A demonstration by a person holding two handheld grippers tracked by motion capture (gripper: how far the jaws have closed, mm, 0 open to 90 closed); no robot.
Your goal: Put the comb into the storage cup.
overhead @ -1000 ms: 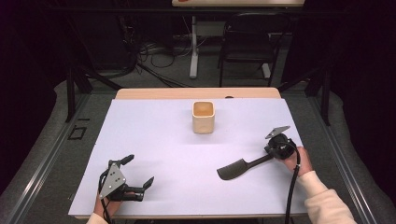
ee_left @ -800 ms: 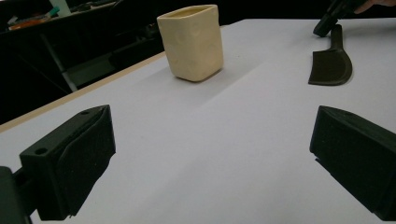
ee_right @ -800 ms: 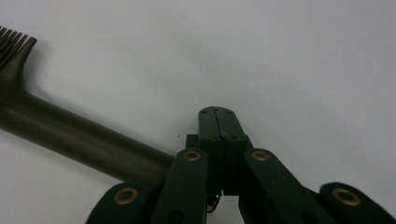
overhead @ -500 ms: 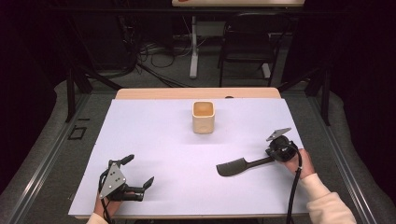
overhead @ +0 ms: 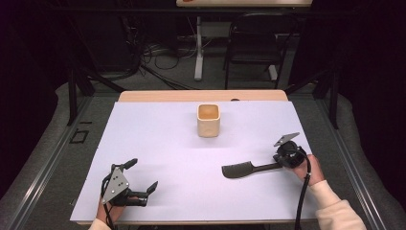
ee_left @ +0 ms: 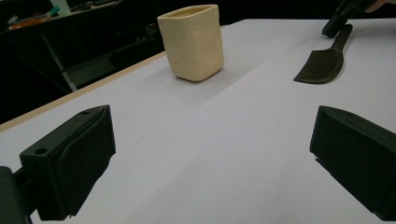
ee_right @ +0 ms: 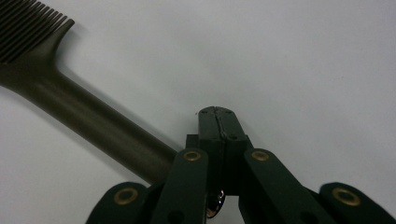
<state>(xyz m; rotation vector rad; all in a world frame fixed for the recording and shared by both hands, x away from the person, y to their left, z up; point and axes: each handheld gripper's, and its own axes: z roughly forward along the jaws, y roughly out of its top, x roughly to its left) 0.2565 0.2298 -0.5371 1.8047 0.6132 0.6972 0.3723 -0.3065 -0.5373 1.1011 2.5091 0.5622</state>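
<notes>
A cream square cup [overhead: 208, 120] stands upright at the middle back of the white sheet; it also rises ahead in the left gripper view [ee_left: 192, 42]. A dark slotted spatula [overhead: 238, 169] lies flat at the right, blade toward the middle. My right gripper [overhead: 281, 163] rests at its handle end, and the right gripper view shows its jaws [ee_right: 217, 114] pressed together, nothing between them. The spatula handle [ee_right: 88, 121] runs beside and under them. My left gripper [overhead: 142, 175] sits at the front left, open and empty [ee_left: 210, 158], facing the cup and the spatula [ee_left: 322, 65].
The white sheet [overhead: 158, 139] covers a wooden table whose back edge [overhead: 167, 96] shows behind the cup. Beyond the table stand a black chair [overhead: 253, 43] and cables on the floor. A dark rail frames each side.
The spatula's blade end has swung slightly away from the person, so it lies more level across the table. Both hands have kept still.
</notes>
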